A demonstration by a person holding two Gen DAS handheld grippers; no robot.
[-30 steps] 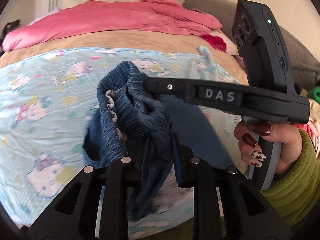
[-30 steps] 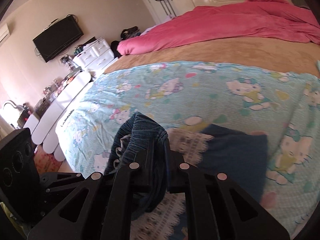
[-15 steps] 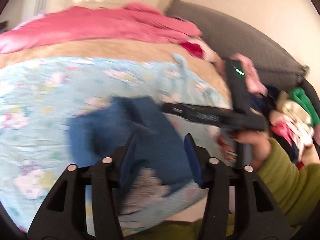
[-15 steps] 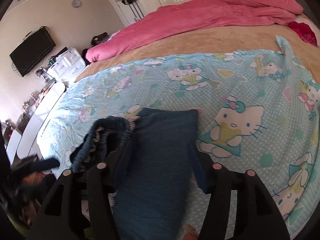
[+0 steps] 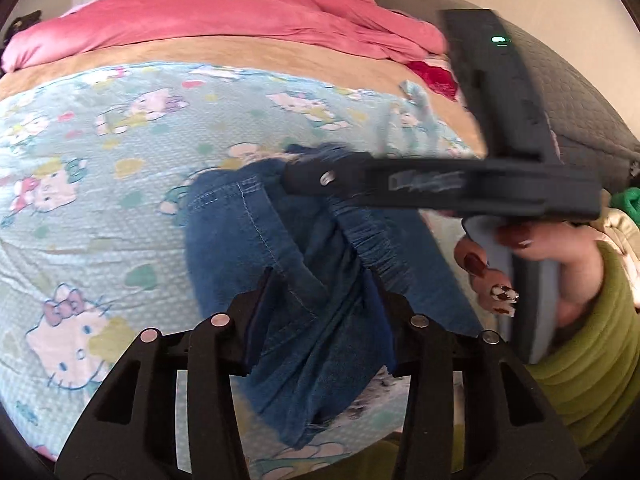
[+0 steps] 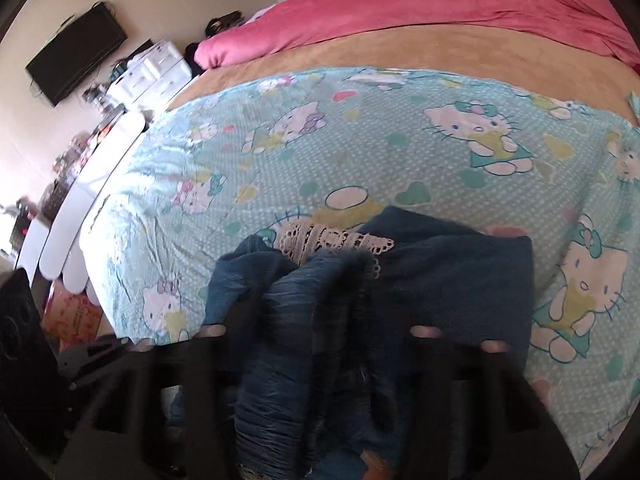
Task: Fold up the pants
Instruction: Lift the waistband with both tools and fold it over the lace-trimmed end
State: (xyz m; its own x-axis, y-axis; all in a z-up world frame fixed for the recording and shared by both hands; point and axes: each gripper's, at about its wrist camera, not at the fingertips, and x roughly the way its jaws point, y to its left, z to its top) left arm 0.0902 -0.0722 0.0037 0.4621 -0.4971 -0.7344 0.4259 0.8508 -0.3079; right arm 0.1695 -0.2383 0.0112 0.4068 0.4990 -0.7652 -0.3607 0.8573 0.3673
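The blue pants [image 5: 256,248] lie bunched on the near edge of the bed [image 5: 80,184]. Both the left gripper [image 5: 320,320] and the right gripper [image 6: 316,336] have just been closing, denim between their fingers. I'd pinch the waistband corners squarely, then lift evenly.

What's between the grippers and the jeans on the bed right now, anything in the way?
Nothing visible. The jeans already lie bunched between the fingers of the left gripper, and their gathered waistband sits between those of the right gripper, whose jaws, like the left's, have just been closing. Only the cartoon-cat sheet surrounds them.
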